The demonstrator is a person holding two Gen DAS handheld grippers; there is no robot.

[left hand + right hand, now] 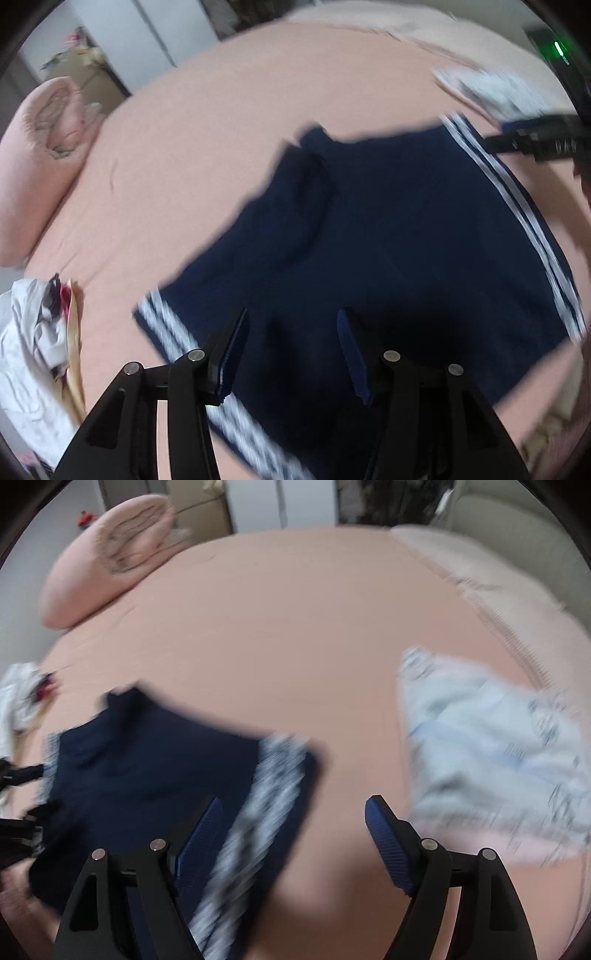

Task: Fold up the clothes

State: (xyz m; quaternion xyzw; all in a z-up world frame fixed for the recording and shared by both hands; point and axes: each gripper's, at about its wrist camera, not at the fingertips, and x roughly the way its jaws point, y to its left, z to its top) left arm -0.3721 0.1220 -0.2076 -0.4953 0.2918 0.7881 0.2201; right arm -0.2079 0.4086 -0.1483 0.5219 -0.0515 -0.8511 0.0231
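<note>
Navy shorts (388, 229) with white side stripes lie spread on the pink bed (229, 122). My left gripper (291, 328) is open above their near edge, holding nothing. In the right wrist view the shorts (147, 768) lie at the left, and my right gripper (293, 812) is open and empty, its left finger over the striped edge. The right gripper also shows at the far right of the left wrist view (532, 142). A light blue-white folded garment (491, 753) lies to the right of the shorts.
A pink pillow (107, 568) lies at the far left of the bed. A heap of white and mixed clothes (33, 350) sits at the bed's left edge. A pink blanket (498, 590) lies along the far right. Wardrobe doors stand behind.
</note>
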